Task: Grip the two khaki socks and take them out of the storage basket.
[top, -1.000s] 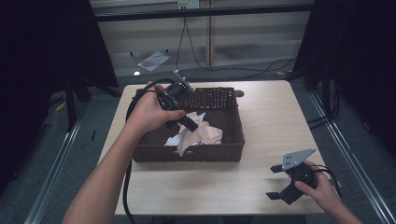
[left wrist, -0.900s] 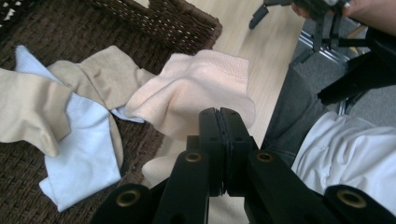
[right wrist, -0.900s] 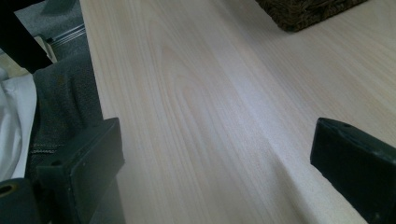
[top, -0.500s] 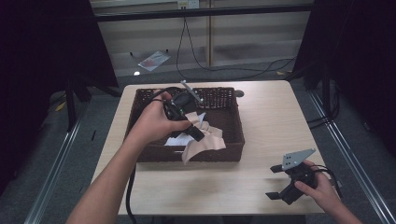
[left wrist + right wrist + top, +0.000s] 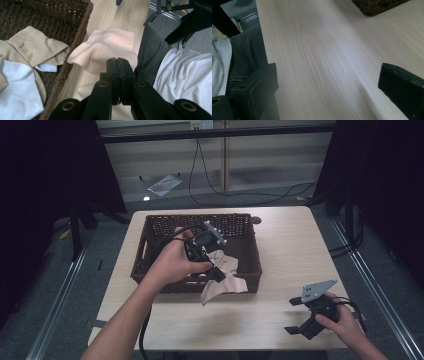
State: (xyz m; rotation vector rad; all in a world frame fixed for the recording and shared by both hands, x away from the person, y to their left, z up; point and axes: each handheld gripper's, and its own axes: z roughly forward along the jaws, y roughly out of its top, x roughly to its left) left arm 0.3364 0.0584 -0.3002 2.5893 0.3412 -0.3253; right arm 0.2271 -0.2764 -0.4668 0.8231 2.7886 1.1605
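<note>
Lifted higher than 0.5 s ago: left tool (image 5: 216, 272) clamped on pink sock (image 5: 105, 50), now draped over basket's front rim (image 5: 252, 285). Right tool (image 5: 301, 317) gaping above bare table (image 5: 280, 245) near front-right corner. Sock's lower end hidden.

pink sock (image 5: 105, 52) partly behind jaws, basket (image 5: 75, 50) cropped

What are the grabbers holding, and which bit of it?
The left gripper pinches a pale pink sock at its lower edge. The right gripper holds nothing.

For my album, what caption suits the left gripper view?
Left gripper lifts a peach sock over the wicker basket's rim.
</note>
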